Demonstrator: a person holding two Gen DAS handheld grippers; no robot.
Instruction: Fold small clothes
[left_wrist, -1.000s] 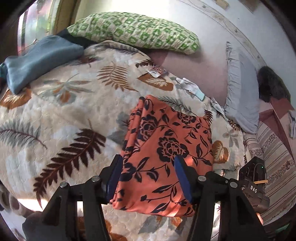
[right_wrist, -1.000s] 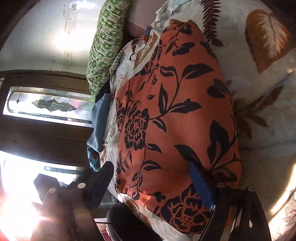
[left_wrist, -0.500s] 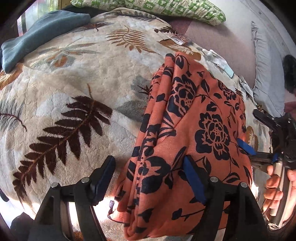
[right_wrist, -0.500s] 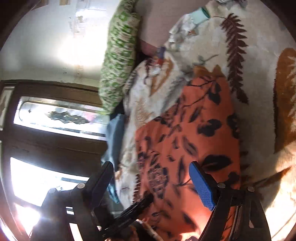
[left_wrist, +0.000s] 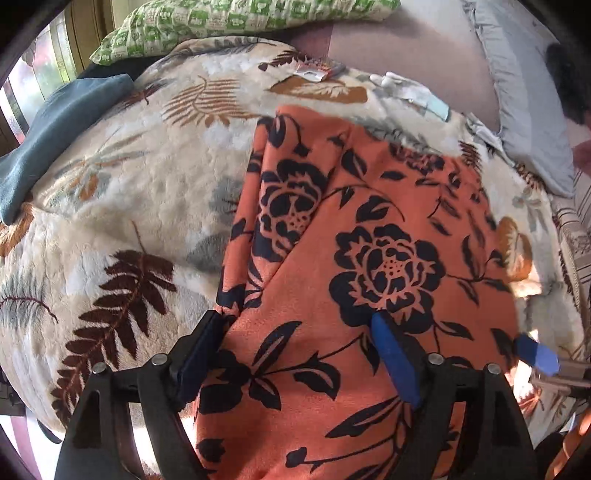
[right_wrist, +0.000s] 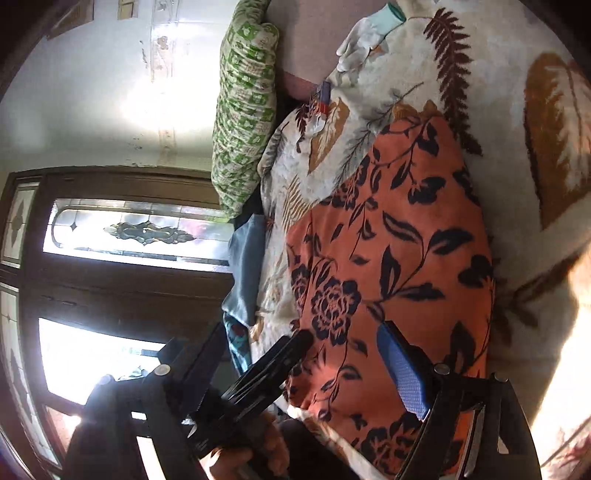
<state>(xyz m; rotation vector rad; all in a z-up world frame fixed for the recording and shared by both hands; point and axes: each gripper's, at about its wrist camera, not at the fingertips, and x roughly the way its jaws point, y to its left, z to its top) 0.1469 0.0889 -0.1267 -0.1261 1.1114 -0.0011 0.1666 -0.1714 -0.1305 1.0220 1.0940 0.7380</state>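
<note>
Left tongs (left_wrist: 299, 354) pulled back, wide over garment (left_wrist: 369, 258)

A home bedroom — blanketed bed (left_wrist: 122, 206), green pillow (left_wrist: 236, 22).

The garment (left_wrist: 369, 258) under my tongs is orange, printed with black roses and leaves. The blanket (left_wrist: 147, 192) is cream with brown, rust and grey fern fronds. Behind it the pillow (left_wrist: 236, 18) is checked green and white, a cloth (left_wrist: 55, 129) slate blue. My left tongs (left_wrist: 295, 358) are black with blue pads (left_wrist: 395, 362).
</note>
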